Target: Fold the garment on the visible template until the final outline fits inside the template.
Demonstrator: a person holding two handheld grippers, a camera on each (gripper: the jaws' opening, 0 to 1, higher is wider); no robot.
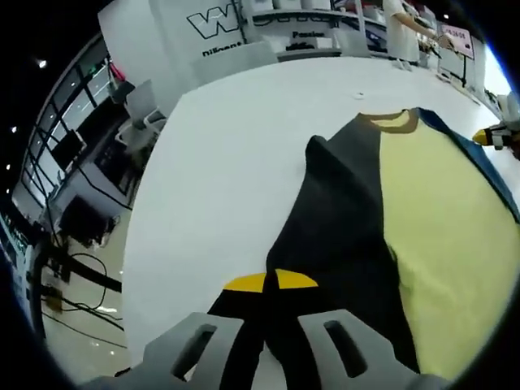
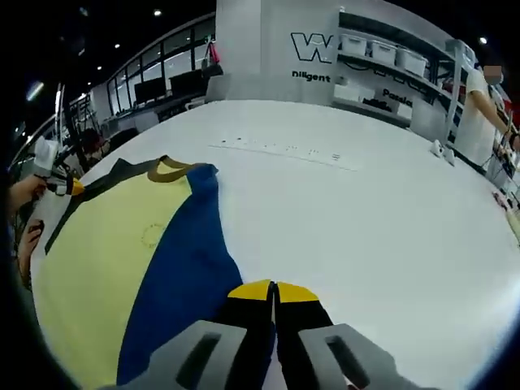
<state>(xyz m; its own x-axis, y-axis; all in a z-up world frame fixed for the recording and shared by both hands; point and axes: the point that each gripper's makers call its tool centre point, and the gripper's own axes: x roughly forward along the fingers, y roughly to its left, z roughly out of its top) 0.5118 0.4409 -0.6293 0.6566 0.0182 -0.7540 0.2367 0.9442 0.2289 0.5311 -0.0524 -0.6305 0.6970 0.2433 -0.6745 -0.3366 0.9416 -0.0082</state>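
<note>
Left gripper view: the left gripper (image 1: 270,284) sits low in the view, jaws drawn together, yellow tips pinching the dark side panel of the garment (image 1: 422,244). The garment lies spread on the white counter (image 1: 219,162): a pale yellow middle, a black panel on the near side with one fold of cloth raised, a blue strip along the far side, and a brownish collar (image 1: 396,122) toward the far edge of the counter. The right gripper (image 1: 496,136) shows at the far side of the garment, at the blue strip; whether it grips there I cannot tell from here. A person (image 1: 404,28) stands beyond the far edge of the counter.

Right gripper view: the right gripper (image 2: 272,291) has its jaws closed, yellow tips meeting on the blue side of the garment (image 2: 106,244). The yellow middle lies flat on the counter (image 2: 366,203), collar (image 2: 166,169) away from the camera. The left gripper (image 2: 61,185) shows at the opposite dark edge, with a hand (image 2: 24,191) behind it. A faint printed line (image 2: 284,150) runs across the counter beyond the garment. A person (image 2: 475,106) stands near the shelves.
</note>
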